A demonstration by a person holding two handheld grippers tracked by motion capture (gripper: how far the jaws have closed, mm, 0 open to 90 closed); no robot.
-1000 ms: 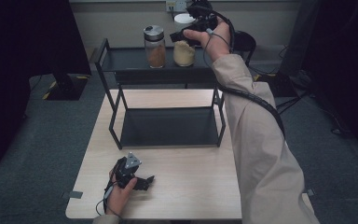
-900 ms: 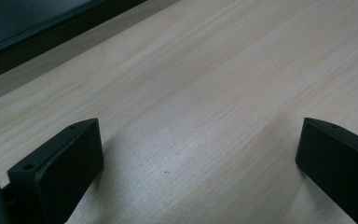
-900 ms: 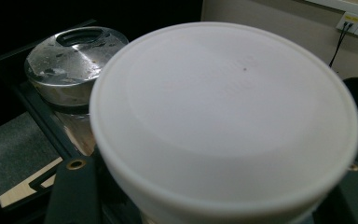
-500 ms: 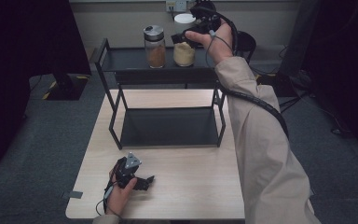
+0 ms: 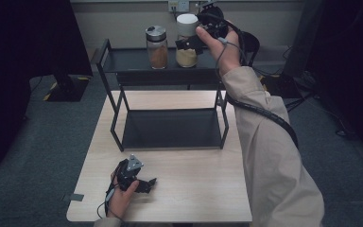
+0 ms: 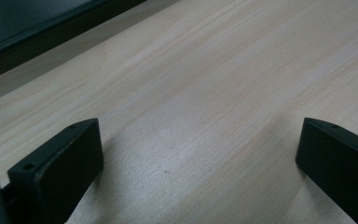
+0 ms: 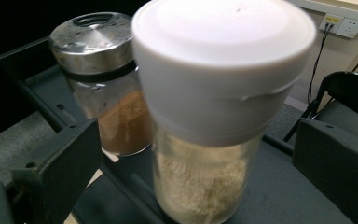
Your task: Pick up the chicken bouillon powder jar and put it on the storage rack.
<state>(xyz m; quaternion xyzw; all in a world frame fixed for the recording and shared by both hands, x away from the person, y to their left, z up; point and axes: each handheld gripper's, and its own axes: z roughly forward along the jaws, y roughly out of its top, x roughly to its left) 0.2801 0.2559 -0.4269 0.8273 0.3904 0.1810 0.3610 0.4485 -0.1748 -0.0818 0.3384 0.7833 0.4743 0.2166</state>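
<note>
— Left tool [image 5: 144, 182], nearest the camera: where was it?

— It rested low at the front left of the pale wooden table [image 5: 194, 189], held in the person's left hand [image 5: 120, 198], a grey three-cornered plate on top. In the left gripper view its two black jaws stood wide apart over bare wood grain [image 6: 205, 116], with nothing between them.

— And behind it?

— A black two-tier metal rack [image 5: 170, 127] stood at the middle and back of the table, its lower shelf dark and flat. On its upper shelf [image 5: 127, 61] two jars stood side by side: a glass jar with a metal lid [image 5: 157, 47], holding brown powder, on the left, and a jar with a white cap [image 5: 186, 40], holding pale grains, just beside it on the right.

— The right tool?

— The person's right arm, in a beige sleeve [image 5: 264, 142], reached across the table to the upper shelf. The right tool [image 5: 189, 43] was at the white-capped jar. In the right gripper view its jaws stood open on either side of that jar [image 7: 214, 116], apart from the glass, with the metal-lidded jar [image 7: 107, 93] behind and to the left.

— Farthest back?

— A wall socket [image 5: 178, 5] and a dark chair [image 5: 248, 45] stood beyond the rack.
</note>
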